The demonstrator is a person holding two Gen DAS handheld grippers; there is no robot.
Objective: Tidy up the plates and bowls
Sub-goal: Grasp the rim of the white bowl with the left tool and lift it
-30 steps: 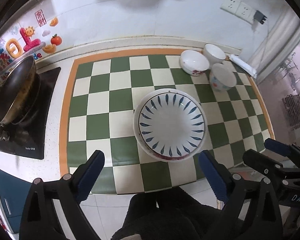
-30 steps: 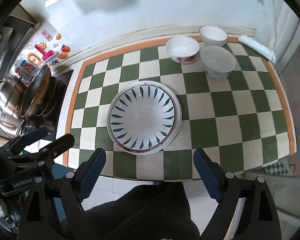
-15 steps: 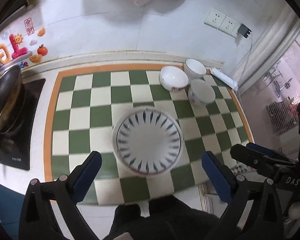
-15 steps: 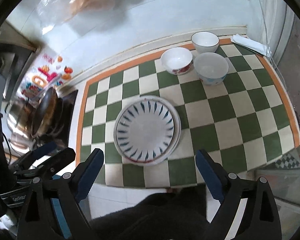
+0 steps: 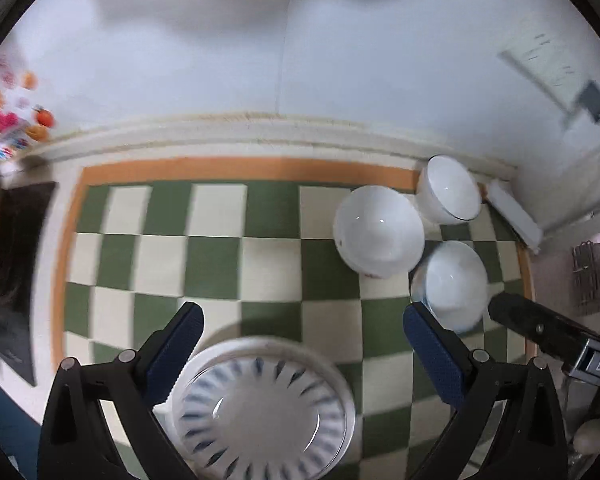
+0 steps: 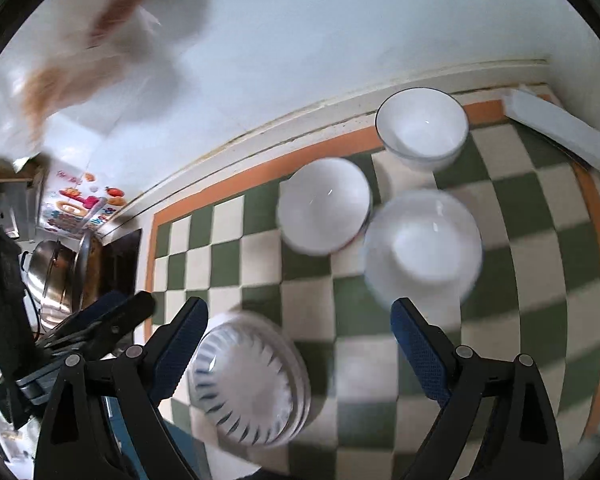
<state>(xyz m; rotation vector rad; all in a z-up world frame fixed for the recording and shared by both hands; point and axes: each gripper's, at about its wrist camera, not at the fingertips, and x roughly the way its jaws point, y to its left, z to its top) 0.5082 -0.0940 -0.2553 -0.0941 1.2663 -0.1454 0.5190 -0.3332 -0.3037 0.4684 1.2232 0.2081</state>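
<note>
White wall (image 5: 300, 60), checkered mat (image 5: 220, 248), possibly a stovetop (image 5: 12, 264).

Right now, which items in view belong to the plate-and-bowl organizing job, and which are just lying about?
Part of the job:
blue-patterned plate stack
three white bowls

Lying about:
pans on the stove
white box by the wall
wall stickers

Three bowls (image 5: 379, 236) clustered far right; plates (image 5: 262, 408) near; checkered mat (image 5: 220, 248) between bare.

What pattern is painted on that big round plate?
Dark blue leaf-like dashes ring the white round plate like spokes, blurred here; the left wrist view shows it best.
</note>
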